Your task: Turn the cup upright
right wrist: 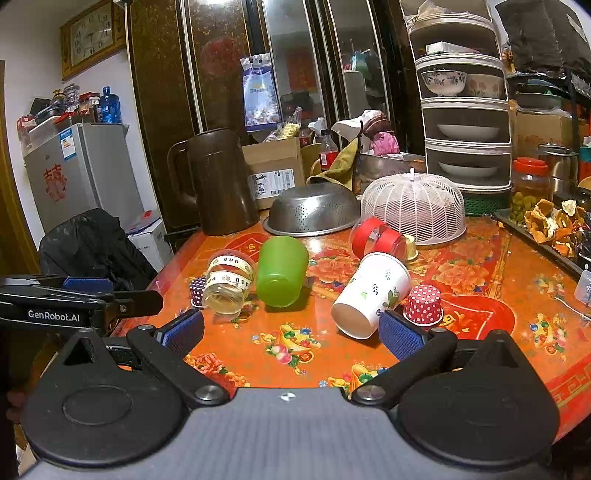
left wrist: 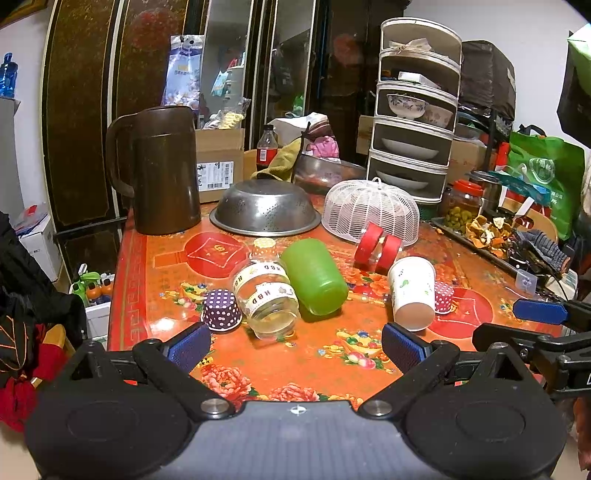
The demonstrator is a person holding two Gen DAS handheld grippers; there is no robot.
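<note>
white wall [right wrist: 33, 29] | framed clock [right wrist: 92, 37] | grey fridge [right wrist: 81, 173] | dark cabinet [right wrist: 162, 110]

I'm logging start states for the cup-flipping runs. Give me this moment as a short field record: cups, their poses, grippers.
green cup: on its side, beside the clear jar
clear jar: on its side
white paper cup: on its side, mouth toward camera
left gripper: open, empty
right gripper: open, empty, white paper cup just ahead
surface: orange floral table
</note>
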